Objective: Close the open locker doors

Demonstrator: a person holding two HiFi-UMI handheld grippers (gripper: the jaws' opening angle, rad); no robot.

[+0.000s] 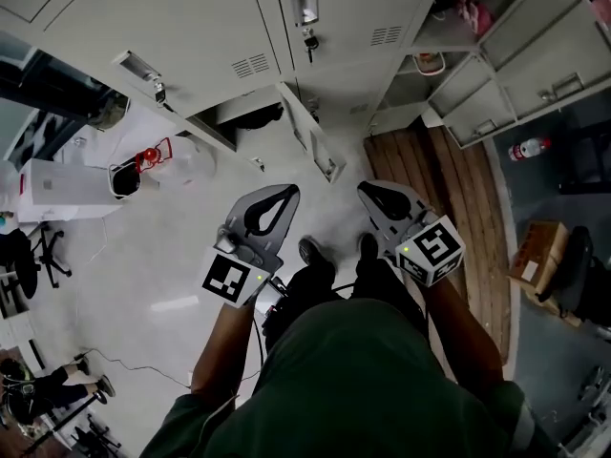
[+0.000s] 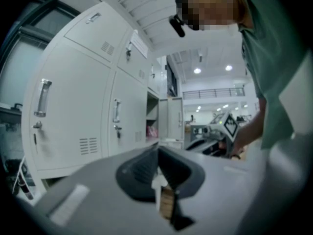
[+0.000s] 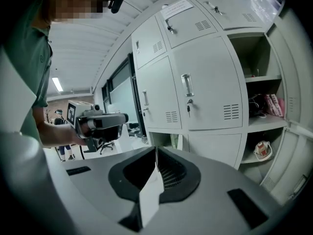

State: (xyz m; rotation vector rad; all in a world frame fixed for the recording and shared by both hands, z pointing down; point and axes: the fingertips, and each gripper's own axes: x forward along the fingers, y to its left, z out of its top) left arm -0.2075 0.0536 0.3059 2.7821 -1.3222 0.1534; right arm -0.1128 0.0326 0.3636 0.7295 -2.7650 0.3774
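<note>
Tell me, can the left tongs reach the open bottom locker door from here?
Probably yes: the left tongs, shut and empty, sit just short of the open bottom locker door, only floor between.

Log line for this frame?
stage: pre-contact | left gripper: shut, empty | right gripper: shut, empty | low locker door: open, untouched | right-side locker doors: open

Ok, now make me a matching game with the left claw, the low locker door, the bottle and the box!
Things:
1. left claw
2. low locker door
3. bottle
4. box

How each one looks:
a. brown
b. shut, with nothing in it
c. white and red
d. swung open

Pairs: 1-b, 2-d, 3-c, 4-a.
</note>
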